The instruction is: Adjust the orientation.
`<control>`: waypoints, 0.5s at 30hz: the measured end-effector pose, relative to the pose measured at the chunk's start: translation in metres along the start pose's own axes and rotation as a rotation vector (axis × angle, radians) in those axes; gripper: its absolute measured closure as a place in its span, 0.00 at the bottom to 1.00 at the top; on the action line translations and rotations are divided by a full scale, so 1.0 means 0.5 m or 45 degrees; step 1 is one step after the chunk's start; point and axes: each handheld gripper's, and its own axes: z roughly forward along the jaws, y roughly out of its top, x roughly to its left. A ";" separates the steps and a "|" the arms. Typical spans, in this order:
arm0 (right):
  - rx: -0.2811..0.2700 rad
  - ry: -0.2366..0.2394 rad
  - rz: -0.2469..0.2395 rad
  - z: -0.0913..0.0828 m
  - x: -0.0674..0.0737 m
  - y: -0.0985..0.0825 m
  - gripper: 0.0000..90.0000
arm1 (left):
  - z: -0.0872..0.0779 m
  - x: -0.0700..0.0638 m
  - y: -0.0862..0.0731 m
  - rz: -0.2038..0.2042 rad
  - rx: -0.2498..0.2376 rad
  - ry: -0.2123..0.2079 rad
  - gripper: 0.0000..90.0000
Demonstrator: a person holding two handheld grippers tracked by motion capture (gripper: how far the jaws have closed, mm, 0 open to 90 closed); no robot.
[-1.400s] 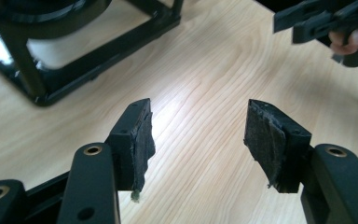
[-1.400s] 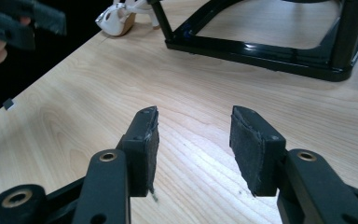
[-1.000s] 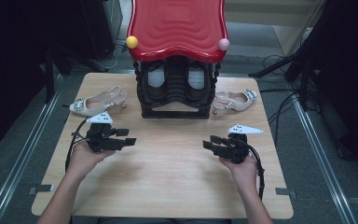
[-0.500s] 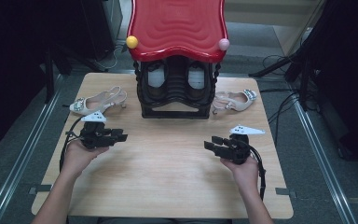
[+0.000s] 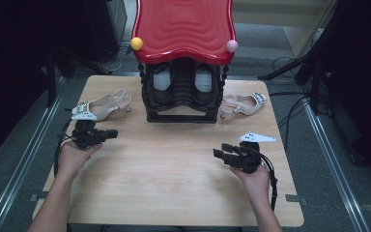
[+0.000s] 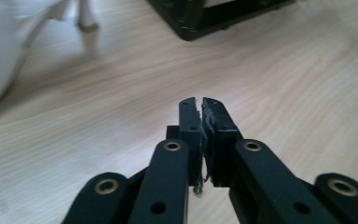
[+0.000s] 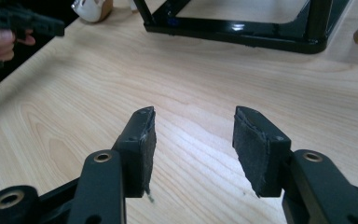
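We see the wooden table (image 5: 174, 159) carrying a black rack (image 5: 183, 96) with a red top at its far edge, flanked by a left shoe (image 5: 99, 108) and a right shoe (image 5: 244, 104). Our left gripper (image 5: 107, 134), its jaws just closed together on nothing, sits near the table's left edge just in front of the left shoe. Our right gripper (image 5: 222, 151) holds its jaws wide and empty near the right edge, well apart from the right shoe.

A big black rack (image 5: 182, 99) is standing at the table's (image 5: 174, 188) far edge, blocking the middle. One shoe (image 5: 99, 108) is lying by its left side, another shoe (image 5: 244, 103) by its right. The near half is lying bare.
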 end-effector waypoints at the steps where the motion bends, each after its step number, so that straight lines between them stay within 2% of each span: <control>1: 0.002 0.000 0.005 -0.001 0.000 -0.001 0.56 | 0.000 0.009 0.002 0.003 0.002 0.014 0.99; 6: 0.002 -0.019 0.014 -0.009 -0.004 -0.010 0.56 | 0.001 0.053 0.010 -0.051 -0.014 0.031 1.00; 12: 0.000 -0.039 0.017 -0.019 -0.006 -0.019 0.56 | 0.013 0.096 0.007 -0.097 0.020 0.110 1.00; 13: 0.000 -0.042 0.024 -0.021 -0.006 -0.021 0.56 | 0.016 0.101 0.005 -0.096 0.003 0.125 1.00; 15: -0.002 -0.054 0.030 -0.026 -0.007 -0.027 0.56 | 0.020 0.114 0.005 -0.128 0.008 0.128 1.00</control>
